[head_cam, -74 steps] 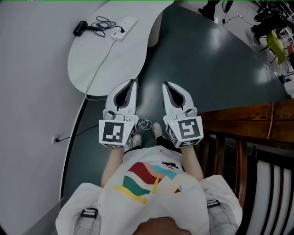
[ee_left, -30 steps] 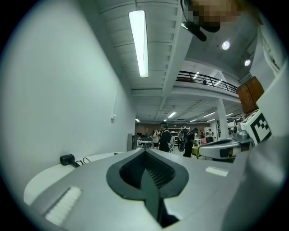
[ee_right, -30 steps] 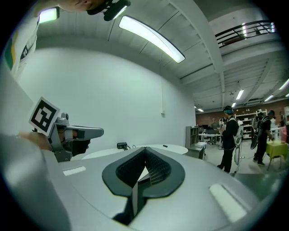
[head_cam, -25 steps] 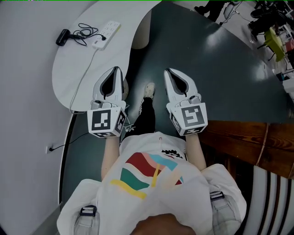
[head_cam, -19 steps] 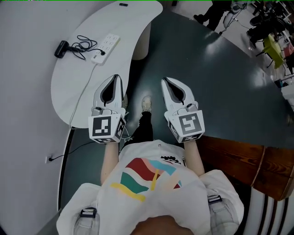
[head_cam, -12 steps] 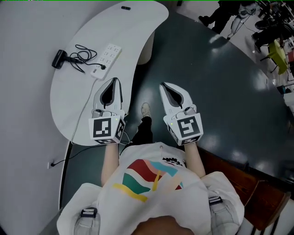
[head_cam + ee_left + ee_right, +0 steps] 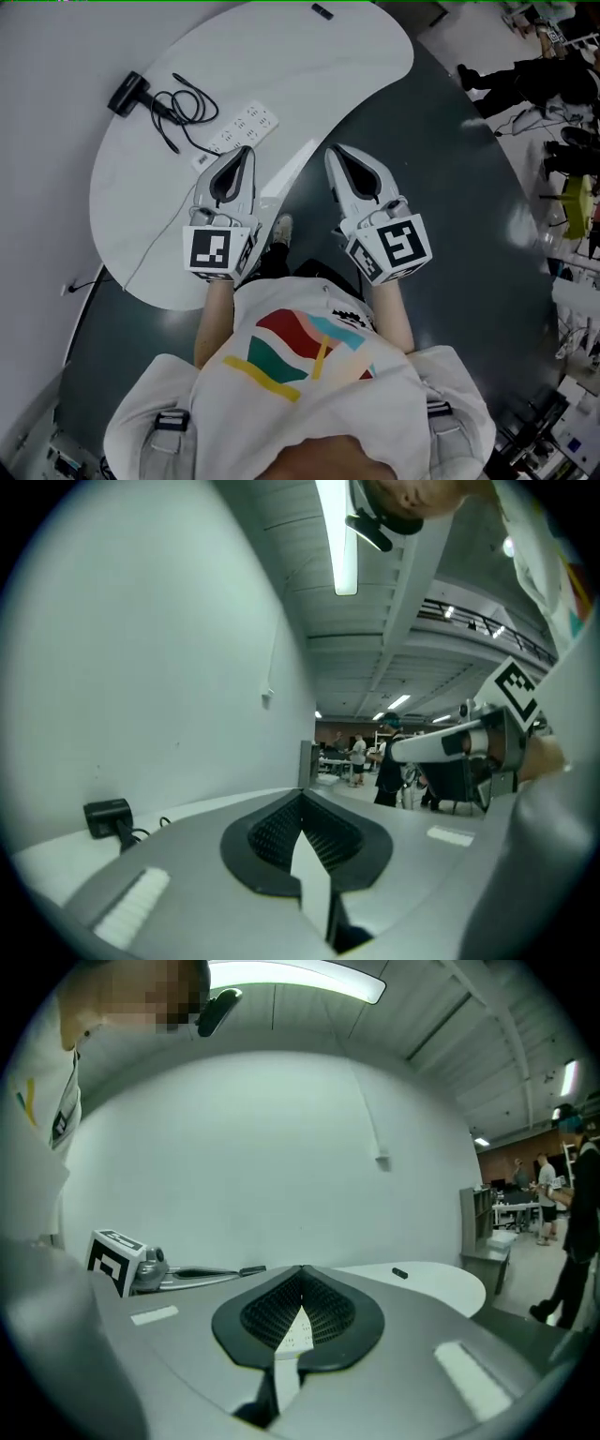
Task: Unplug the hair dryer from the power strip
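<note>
A black hair dryer [image 7: 127,94] lies at the far left of the white table [image 7: 319,75], its black cord [image 7: 183,105] coiled beside it. The cord runs to a white power strip [image 7: 246,126] just past my left gripper [image 7: 247,152]. That gripper is shut and empty, its tip over the strip's near edge. My right gripper [image 7: 331,152] is also shut and empty, to the right of the strip above the table's edge. In the left gripper view the dryer [image 7: 108,815] sits low at the left. In the right gripper view the strip [image 7: 298,1327] shows between the shut jaws.
A thin white cable [image 7: 141,258] runs from the strip across the table to a wall socket [image 7: 68,289]. A small black object [image 7: 322,11] lies at the table's far end. Dark floor [image 7: 469,216] spreads to the right, with people standing far off.
The person has walked up to the table. Both grippers, previously over the dark floor, now hang by the power strip at the table's near edge. Their jaws have stayed shut.
</note>
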`<action>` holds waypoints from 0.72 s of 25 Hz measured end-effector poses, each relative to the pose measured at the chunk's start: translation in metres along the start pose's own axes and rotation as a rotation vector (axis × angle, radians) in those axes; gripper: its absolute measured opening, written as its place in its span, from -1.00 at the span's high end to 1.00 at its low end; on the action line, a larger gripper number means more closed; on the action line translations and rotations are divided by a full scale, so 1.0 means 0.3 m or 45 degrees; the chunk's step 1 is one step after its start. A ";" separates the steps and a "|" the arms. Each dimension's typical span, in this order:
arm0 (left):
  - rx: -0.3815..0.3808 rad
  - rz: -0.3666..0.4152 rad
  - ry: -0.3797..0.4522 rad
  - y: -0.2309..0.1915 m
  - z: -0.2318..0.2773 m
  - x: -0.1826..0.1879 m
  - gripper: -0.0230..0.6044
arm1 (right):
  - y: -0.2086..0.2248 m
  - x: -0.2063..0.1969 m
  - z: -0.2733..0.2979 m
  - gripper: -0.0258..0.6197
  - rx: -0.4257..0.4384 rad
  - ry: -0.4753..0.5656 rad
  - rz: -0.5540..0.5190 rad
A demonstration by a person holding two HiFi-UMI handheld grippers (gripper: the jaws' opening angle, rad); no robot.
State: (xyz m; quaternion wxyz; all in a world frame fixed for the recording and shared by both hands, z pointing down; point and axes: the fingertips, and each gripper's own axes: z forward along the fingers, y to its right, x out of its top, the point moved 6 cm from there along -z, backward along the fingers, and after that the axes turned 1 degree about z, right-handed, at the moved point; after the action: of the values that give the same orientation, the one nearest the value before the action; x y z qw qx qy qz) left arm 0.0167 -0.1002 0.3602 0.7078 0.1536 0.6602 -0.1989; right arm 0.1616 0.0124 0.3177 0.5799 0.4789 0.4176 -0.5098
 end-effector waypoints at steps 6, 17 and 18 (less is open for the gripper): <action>0.281 0.029 0.003 -0.106 0.052 0.073 0.93 | 0.075 0.022 0.153 0.88 0.283 -0.045 0.126; 0.739 0.089 0.038 -0.165 -0.013 0.159 0.93 | 0.146 0.079 0.413 0.88 0.818 -0.162 0.140; 0.762 0.094 0.033 -0.163 -0.026 0.147 0.93 | 0.135 0.074 0.425 0.88 0.864 -0.172 0.122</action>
State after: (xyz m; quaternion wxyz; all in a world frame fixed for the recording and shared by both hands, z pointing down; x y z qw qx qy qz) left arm -0.0118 -0.1427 0.3178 0.6294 0.3819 0.5750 -0.3568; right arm 0.2042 -0.1161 0.3258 0.4373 0.6285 0.1622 -0.6225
